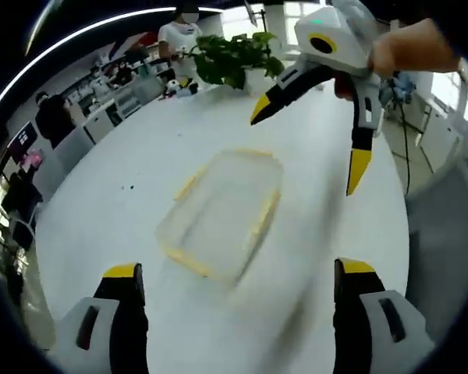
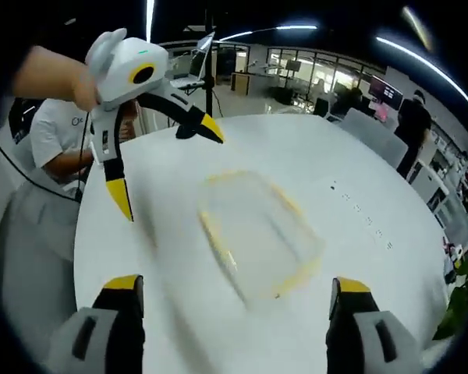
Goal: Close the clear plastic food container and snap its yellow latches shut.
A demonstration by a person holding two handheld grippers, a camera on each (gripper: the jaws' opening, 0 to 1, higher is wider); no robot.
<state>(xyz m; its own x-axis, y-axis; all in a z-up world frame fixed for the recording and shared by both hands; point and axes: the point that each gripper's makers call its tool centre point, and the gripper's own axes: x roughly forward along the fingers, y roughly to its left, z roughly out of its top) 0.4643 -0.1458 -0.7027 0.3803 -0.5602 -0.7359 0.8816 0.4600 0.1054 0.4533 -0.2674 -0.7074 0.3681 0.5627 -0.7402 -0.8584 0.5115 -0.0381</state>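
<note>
The clear plastic container (image 1: 222, 214) with yellow latches along its edges lies flat in the middle of the round white table (image 1: 140, 156), blurred by motion. Whether its lid is seated I cannot tell. My left gripper (image 1: 238, 271) is open, its jaws set wide just short of the container's near side. My right gripper (image 1: 308, 152) hangs open above the far right corner, held by a hand. In the right gripper view the container (image 2: 257, 234) lies ahead of my open right gripper (image 2: 236, 284), and the left gripper (image 2: 171, 171) hovers open over its far left side.
A potted green plant (image 1: 234, 54) stands at the table's far edge. A laptop (image 2: 191, 74) sits on the far side. A person in white (image 2: 58, 140) sits close to the table's left rim. Other people and desks are in the background.
</note>
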